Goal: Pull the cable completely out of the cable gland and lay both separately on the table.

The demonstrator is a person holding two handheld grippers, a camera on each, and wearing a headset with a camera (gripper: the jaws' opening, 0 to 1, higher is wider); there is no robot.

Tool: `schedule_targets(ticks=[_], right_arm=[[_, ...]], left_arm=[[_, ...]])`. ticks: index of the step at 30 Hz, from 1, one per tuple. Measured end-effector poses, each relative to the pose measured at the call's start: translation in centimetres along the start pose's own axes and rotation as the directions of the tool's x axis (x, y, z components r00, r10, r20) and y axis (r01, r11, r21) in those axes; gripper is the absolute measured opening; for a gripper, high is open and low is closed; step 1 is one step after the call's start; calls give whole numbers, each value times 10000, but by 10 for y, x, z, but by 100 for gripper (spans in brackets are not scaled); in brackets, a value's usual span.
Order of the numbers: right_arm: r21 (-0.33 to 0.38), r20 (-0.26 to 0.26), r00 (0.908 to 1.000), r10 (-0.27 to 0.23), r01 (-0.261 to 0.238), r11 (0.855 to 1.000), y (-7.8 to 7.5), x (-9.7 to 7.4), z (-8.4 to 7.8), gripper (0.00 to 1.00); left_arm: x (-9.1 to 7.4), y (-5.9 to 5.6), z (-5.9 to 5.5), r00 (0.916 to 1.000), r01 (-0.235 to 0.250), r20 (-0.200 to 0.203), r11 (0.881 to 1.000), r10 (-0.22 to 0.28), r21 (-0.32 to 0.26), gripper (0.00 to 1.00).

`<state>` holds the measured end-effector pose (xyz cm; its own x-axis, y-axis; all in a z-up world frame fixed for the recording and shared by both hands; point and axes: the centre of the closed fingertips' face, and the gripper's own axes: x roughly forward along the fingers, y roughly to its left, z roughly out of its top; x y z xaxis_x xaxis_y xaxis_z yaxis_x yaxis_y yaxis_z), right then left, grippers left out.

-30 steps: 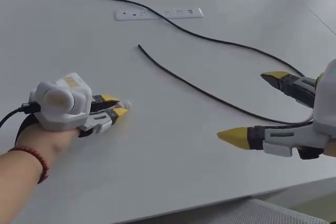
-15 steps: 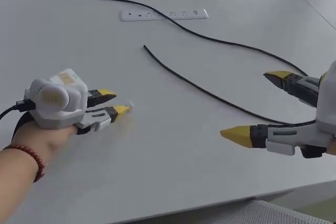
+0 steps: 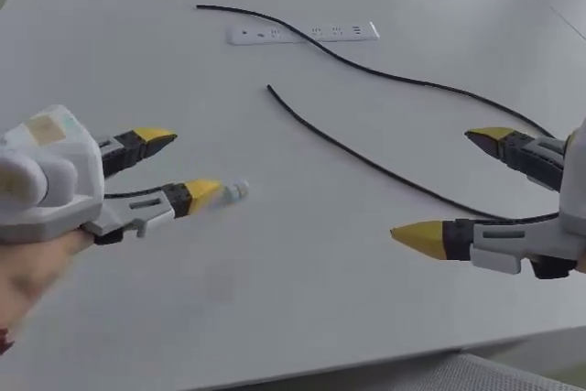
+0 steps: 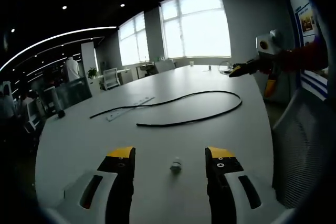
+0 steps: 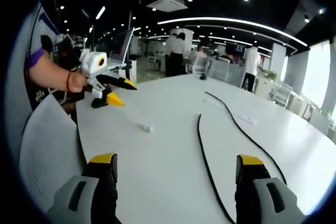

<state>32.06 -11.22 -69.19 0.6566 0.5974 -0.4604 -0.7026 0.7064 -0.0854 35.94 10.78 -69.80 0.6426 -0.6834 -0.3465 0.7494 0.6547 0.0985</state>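
Note:
A small pale cable gland [image 3: 236, 191] lies on the white table [image 3: 302, 263], just beyond the lower fingertip of my left gripper [image 3: 174, 167], which is open and lifted off the surface. In the left gripper view the gland [image 4: 175, 166] sits between my yellow-tipped jaws, a little ahead of them. The black cable [image 3: 366, 164] lies apart from it, running from the table's middle toward my right gripper [image 3: 458, 185], which is wide open and holds nothing. In the right gripper view the cable [image 5: 207, 169] runs forward between the jaws, with the gland [image 5: 146, 127] to the left.
A white power strip [image 3: 302, 34] lies at the far side with a second, longer black cable [image 3: 366, 66] running across it to the right. The table's near edge [image 3: 348, 363] is close below my grippers. Chairs and people stand in the office behind.
My left gripper has opened, risen and drawn back to the left, leaving the gland lying alone on the table. The right gripper has stayed open in place.

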Motion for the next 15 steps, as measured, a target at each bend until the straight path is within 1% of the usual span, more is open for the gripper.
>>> schedule_targets(ticks=[1,2,3,5,8,10,12,13,15], right_arm=[[-30,-31,10000,-10,9,10000,0,0,0,95],[-105,7,10000,30,-30,9999,1,-1,1,94],[-93,26,10000,43,-43,9999,2,-1,2,94],[-106,53,10000,54,-53,9999,3,-2,3,95],[-124,95,9999,104,-102,9999,7,-4,5,94],[-158,112,9999,92,-90,9998,8,-6,5,94],[-141,158,9998,101,-99,9999,10,-8,5,94],[-128,163,9998,112,-110,9999,10,-9,4,94],[-112,126,9999,113,-111,9999,12,-10,1,94]], left_arm=[[-7,-2,4,9998,-123,125,9999,123,2,60],[-10,-3,6,9998,-127,170,9999,127,7,62],[-17,-5,8,9996,-152,253,9999,152,7,64],[-26,-8,10,9991,-268,319,9996,272,-123,67],[-37,-12,7,9984,-448,332,9985,458,-303,73],[-43,-15,4,9981,-538,280,9974,552,-485,80],[-49,-15,1,9966,-755,275,9932,782,-886,88],[-52,-16,0,9962,-789,285,9910,824,-1080,91],[-58,-14,-8,9926,-1187,37,9777,1212,-1735,99]])
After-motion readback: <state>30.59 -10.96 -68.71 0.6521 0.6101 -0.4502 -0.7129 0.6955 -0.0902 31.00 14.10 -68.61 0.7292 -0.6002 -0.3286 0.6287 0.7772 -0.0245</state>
